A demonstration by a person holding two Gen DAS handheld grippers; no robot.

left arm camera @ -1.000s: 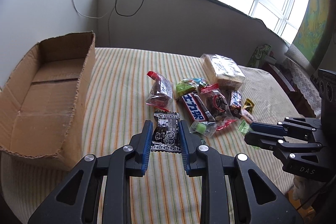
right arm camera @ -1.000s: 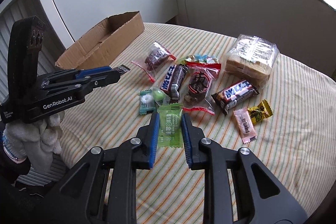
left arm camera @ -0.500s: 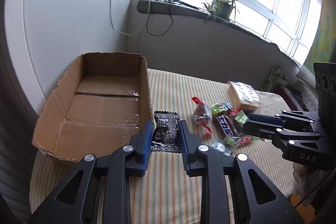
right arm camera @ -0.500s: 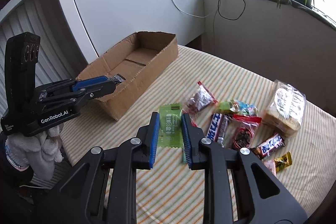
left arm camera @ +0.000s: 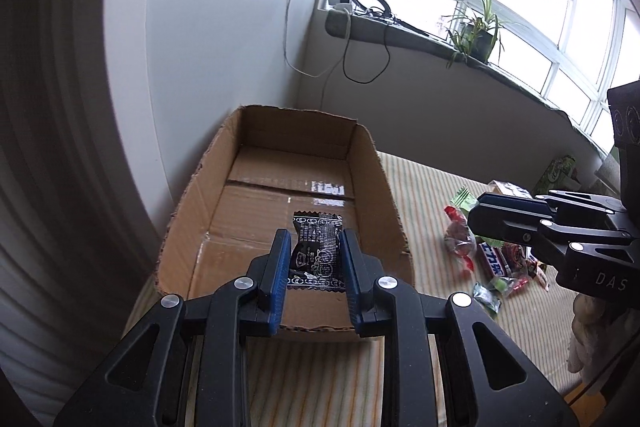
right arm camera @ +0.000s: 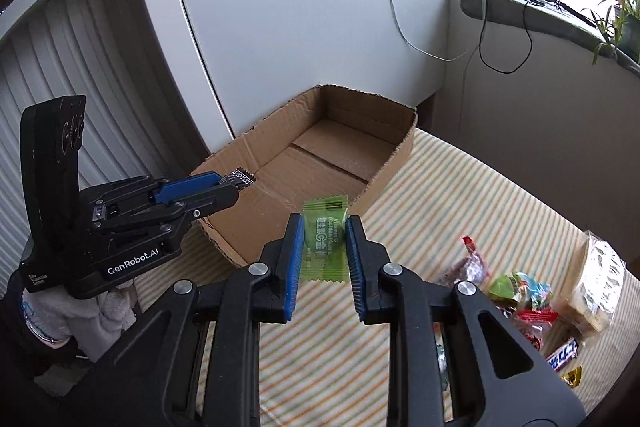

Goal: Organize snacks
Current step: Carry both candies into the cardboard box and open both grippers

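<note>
My small black crinkly snack packet [left arm camera: 317,251] feels light and soft, and its shiny wrap could slip, so I pinch it across the middle, not by the thin end. It hangs over the near end of the open brown cardboard box [left arm camera: 376,163]. My left gripper [left arm camera: 314,277] has its fingers squeezed on both sides of it. My right gripper [right arm camera: 323,265] pinches a flat green snack packet [right arm camera: 323,241] the same way, just outside the box's near wall, above the striped table [right arm camera: 472,195].
</note>
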